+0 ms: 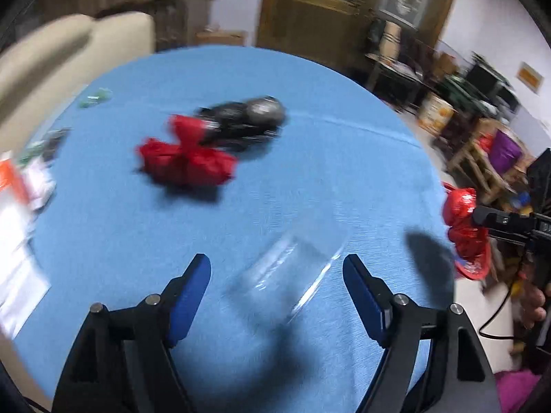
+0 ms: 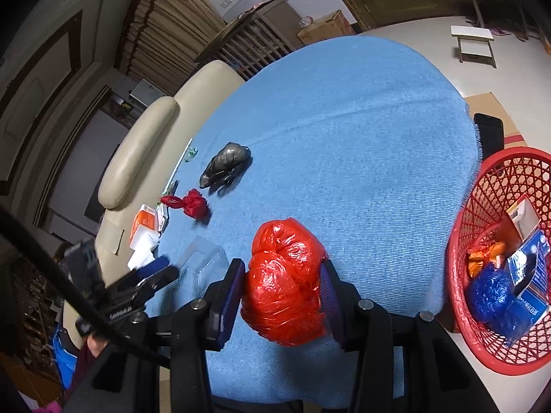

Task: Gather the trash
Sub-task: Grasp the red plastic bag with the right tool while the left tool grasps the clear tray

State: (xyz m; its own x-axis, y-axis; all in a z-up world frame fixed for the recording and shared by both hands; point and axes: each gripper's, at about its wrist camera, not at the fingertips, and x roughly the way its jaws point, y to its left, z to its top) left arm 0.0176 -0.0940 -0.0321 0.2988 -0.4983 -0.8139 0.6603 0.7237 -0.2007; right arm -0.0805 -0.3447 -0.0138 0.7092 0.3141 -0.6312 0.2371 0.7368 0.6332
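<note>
The surface point(image 2: 361, 144) is big and round-looking, covered with a fuzzy blue cloth. A cream padded sofa point(image 2: 137, 151) sits along its far left side. The room behind has a brown wooden door point(image 1: 344, 3), white walls and a small white stool point(image 2: 474, 45) on the pale floor.

A red plastic basket point(image 2: 489, 206) with a net-like wall stands on the floor just beside the surface's right edge. Inside it lie crinkly blue bags, something orange and some flat packets.

The right tongs point(image 2: 283, 284) are closed on a big red plastic bag point(image 2: 286, 282), shiny and wrinkled and bunched into a ball. Their blue pads press on both its sides. It hangs over the near part of the surface, near the basket.

The left tongs point(image 1: 277, 294) have nothing in their grip, and their blue pads stand wide apart. A clear plastic box point(image 1: 292, 275), see-through and boxy, lies on the cloth between them, a bit ahead, touching neither pad. It looks blurry.

Farther off lie a small red bag point(image 1: 186, 158) tied in a knot and a dark grey shiny bag point(image 1: 248, 118) just behind it. White and orange packets point(image 2: 146, 230) rest at the left edge by the sofa.
</note>
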